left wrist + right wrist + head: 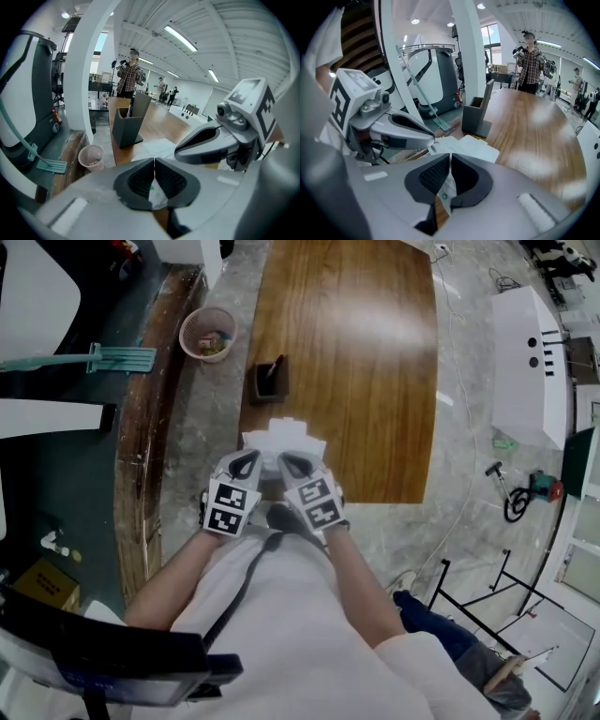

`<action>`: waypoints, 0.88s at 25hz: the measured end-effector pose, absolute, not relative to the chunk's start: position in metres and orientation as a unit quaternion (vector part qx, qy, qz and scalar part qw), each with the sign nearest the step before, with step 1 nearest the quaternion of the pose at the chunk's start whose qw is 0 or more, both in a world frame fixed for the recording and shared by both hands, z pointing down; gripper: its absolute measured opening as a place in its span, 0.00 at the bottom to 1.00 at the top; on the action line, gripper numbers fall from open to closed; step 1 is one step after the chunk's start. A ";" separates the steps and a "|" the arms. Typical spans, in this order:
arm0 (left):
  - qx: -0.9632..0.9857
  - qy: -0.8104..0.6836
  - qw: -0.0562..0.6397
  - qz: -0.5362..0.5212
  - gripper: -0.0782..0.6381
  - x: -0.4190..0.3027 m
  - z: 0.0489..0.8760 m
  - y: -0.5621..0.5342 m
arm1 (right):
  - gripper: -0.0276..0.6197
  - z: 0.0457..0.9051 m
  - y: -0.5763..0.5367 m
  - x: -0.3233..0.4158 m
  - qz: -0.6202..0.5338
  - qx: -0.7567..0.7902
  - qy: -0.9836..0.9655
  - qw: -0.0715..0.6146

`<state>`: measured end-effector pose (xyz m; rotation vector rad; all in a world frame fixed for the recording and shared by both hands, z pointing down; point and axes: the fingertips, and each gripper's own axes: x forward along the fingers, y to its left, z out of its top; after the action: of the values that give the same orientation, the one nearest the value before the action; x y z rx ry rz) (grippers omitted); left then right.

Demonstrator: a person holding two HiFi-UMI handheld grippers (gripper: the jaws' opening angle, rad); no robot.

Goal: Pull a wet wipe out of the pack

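Observation:
Both grippers sit side by side at the near edge of the wooden table [375, 362]. My left gripper [248, 462] [154, 164] is shut, and a thin white edge of the wipe pack [157, 196] with a bit of green shows pinched between its pads. My right gripper [292, 465] [450, 158] is shut on a thin white strip with a small green mark [444, 190], seemingly part of the same pack. Each gripper shows in the other's view, close alongside. In the head view the grippers hide most of the pack.
Loose white wipes [281, 439] [466, 146] lie spread on the table just beyond the grippers. A dark upright holder [270, 379] stands further back. A pink waste basket [208, 334] and a teal broom [117, 358] are on the floor to the left. People stand far off.

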<state>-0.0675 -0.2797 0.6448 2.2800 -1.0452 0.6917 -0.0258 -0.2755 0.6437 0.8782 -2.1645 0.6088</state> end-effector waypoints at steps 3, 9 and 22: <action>0.845 -0.388 0.263 0.256 0.12 -0.067 0.644 -0.280 | 0.08 0.639 -0.277 -0.023 0.238 0.351 -0.839 0.341; 0.847 -0.390 0.259 0.254 0.12 -0.065 0.640 -0.278 | 0.07 0.630 -0.275 -0.015 0.246 0.365 -0.840 0.318; 0.859 -0.385 0.238 0.239 0.18 -0.059 0.622 -0.273 | 0.07 0.612 -0.274 -0.011 0.230 0.384 -0.847 0.286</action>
<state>-0.0593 -0.2727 0.6222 2.3523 -1.0552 0.6553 -0.0113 -0.2743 0.6120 1.0261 -2.2646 0.6157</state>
